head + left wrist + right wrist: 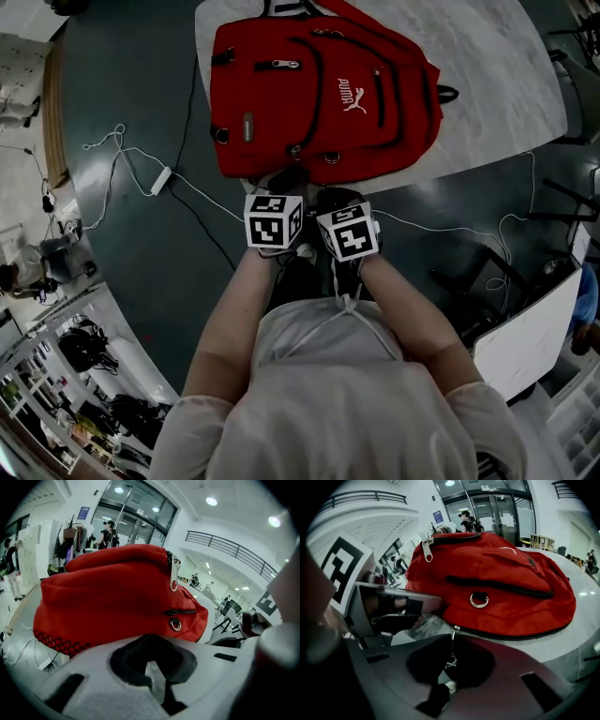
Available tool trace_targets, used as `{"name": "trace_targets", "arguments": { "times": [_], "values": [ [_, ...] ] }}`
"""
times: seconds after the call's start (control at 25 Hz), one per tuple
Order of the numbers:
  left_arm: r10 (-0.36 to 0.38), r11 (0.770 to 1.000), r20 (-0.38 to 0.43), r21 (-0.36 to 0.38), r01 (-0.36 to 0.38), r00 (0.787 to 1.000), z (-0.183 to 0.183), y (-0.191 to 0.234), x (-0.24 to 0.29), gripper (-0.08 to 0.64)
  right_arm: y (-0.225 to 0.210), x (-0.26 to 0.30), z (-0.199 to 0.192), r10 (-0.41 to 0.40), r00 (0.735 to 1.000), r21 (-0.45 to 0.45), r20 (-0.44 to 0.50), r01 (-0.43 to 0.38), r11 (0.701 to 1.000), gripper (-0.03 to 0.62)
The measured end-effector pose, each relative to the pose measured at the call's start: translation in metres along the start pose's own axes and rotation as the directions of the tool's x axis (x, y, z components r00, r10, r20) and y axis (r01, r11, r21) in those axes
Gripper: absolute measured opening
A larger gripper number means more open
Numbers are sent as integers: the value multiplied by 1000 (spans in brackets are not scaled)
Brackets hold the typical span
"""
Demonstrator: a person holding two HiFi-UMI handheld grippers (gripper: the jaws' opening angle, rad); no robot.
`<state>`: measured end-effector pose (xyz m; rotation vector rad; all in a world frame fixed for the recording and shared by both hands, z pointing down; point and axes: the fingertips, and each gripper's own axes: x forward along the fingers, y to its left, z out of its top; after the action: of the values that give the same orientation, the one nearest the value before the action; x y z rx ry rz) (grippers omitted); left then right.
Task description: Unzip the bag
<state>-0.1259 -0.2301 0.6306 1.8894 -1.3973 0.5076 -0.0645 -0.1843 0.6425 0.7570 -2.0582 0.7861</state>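
Flat on the pale marbled tabletop (487, 66), close to its near edge: a red fabric backpack with black zips (319, 94). Side by side at that edge, both hand-held tools. Closed to a sliver, the right gripper (449, 670), jaws pinching the small metal zip pull (451, 644) that hangs from the slider of the black lowest zip (511, 636). Just beside it, the left gripper (154, 672), jaws drawn together, nothing of the bag visibly caught between them, tips near the bag's front edge. Every zip in sight closed along its full length, the upper pocket's silver pull (427, 549) hanging untouched. Progress, by the look of it: pull secured, no teeth parted. Left to do, apparently: hauling the slider along the seam, perhaps with the cloth steadied by the other tool.
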Motion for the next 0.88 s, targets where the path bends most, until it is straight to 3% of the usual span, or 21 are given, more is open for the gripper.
{"name": "trace_targets", "arguments": {
  "times": [0.16, 0.44, 0.64, 0.88],
  "values": [
    [2, 1000, 9, 11, -3, 1000, -2, 1, 2, 21, -2, 0, -1, 34, 999, -38, 2, -34, 999, 29],
    [25, 995, -4, 95, -24, 1000, -3, 0, 5, 20, -18, -12, -2, 8, 1000, -233, -3, -8, 972, 28],
    [42, 990, -2, 134, -42, 999, -5, 2, 5, 20, -27, -13, -6, 5, 1000, -213, 10, -3, 977, 28],
    [28, 993, -24, 119, -25, 999, -7, 1, 4, 20, -39, -22, -11, -16, 1000, -215, -10, 13, 976, 28]
  ]
}}
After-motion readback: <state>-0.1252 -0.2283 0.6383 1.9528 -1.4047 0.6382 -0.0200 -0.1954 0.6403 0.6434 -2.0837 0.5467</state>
